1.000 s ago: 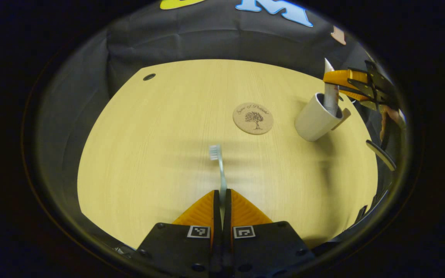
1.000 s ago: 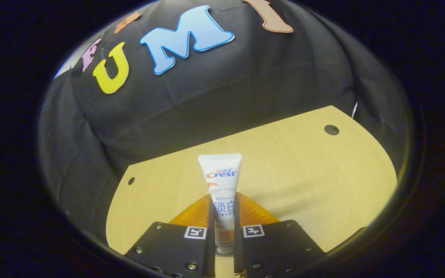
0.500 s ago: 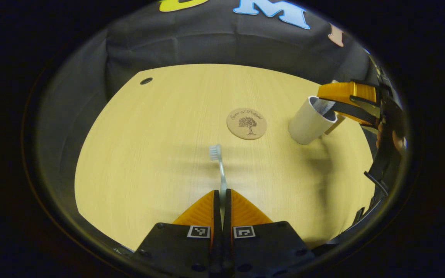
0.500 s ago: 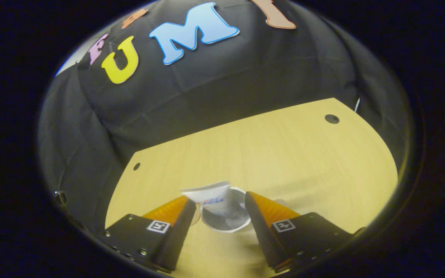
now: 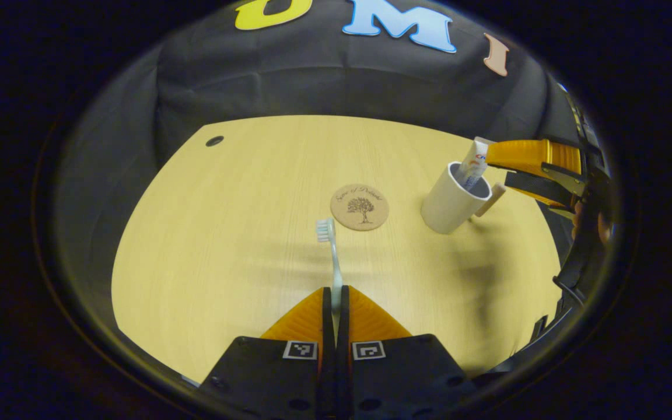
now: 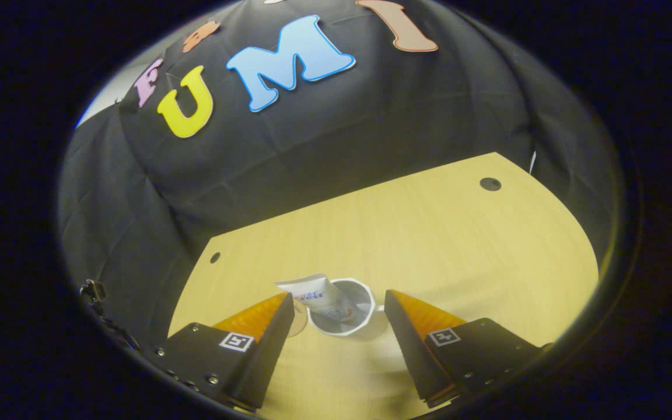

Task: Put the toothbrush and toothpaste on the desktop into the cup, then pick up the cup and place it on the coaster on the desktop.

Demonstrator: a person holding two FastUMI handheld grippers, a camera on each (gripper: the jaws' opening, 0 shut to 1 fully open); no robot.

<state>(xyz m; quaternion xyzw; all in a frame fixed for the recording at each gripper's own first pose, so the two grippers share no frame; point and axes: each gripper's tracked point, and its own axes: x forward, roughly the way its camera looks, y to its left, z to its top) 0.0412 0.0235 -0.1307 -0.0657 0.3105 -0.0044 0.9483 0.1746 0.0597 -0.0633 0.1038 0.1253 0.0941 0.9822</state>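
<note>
Though unclamped, toothpaste between fingers

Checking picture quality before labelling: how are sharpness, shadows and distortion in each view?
Left gripper view: toothbrush sharp, soft shadow bands across the desktop, its edge bowed by the fisheye. Right gripper view: cup and toothpaste slightly soft; the lighting is dim and warm.

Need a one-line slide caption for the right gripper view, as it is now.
Right gripper, jaws open, above the cup with the toothpaste leaning inside.
</note>
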